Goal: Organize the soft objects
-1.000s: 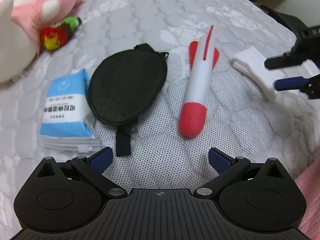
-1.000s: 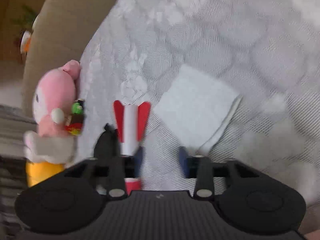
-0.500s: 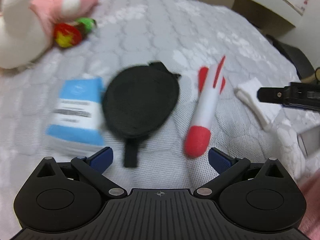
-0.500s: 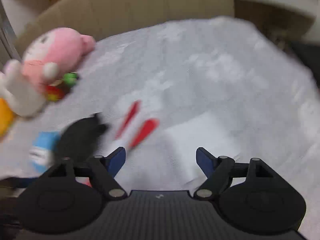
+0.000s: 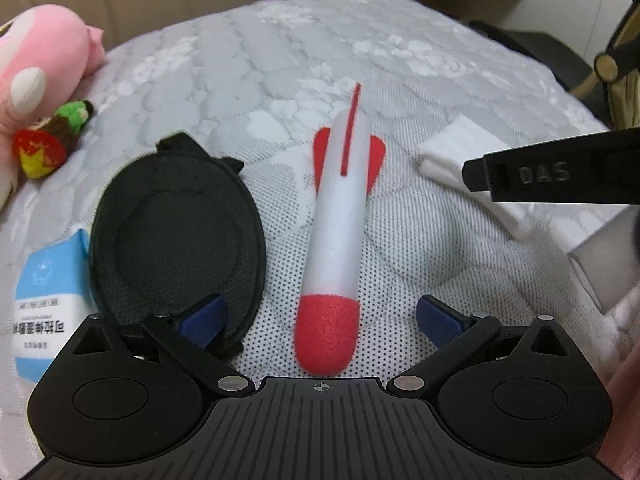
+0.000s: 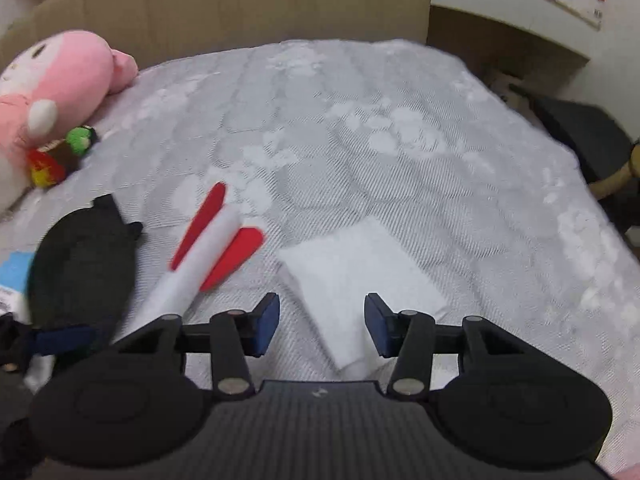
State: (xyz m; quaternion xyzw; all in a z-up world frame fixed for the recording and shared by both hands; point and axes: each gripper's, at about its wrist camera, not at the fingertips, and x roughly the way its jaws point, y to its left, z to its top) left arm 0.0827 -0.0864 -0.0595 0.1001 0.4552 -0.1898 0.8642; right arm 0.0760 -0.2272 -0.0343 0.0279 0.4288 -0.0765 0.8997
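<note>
A white foam rocket [image 5: 340, 208] with a red nose and red fins lies on the grey quilted bed [image 5: 360, 52]. Its nose sits between the wide-open fingers of my left gripper [image 5: 320, 316], untouched. Left of it lie a black padded eye mask [image 5: 176, 232] and a blue-and-white tissue pack [image 5: 48, 296]. A folded white cloth [image 6: 360, 272] reaches in between the blue pads of my right gripper [image 6: 323, 326]. Its jaws are closing, and gaps still show beside the cloth. One of the right gripper's fingers [image 5: 552, 172] crosses the left wrist view above the cloth [image 5: 460, 148].
A pink plush [image 6: 60, 76] and a small red-and-green toy [image 6: 60, 156] lie at the bed's far left. A beige padded headboard [image 6: 280, 4] stands behind the bed. Off the right edge are a dark seat [image 6: 580, 132] and a shelf [image 6: 500, 12].
My left gripper has shifted right and closer, from facing the mask to straddling the rocket's nose. The right wrist view rolled upright; its jaws widened, then narrowed around the white cloth.
</note>
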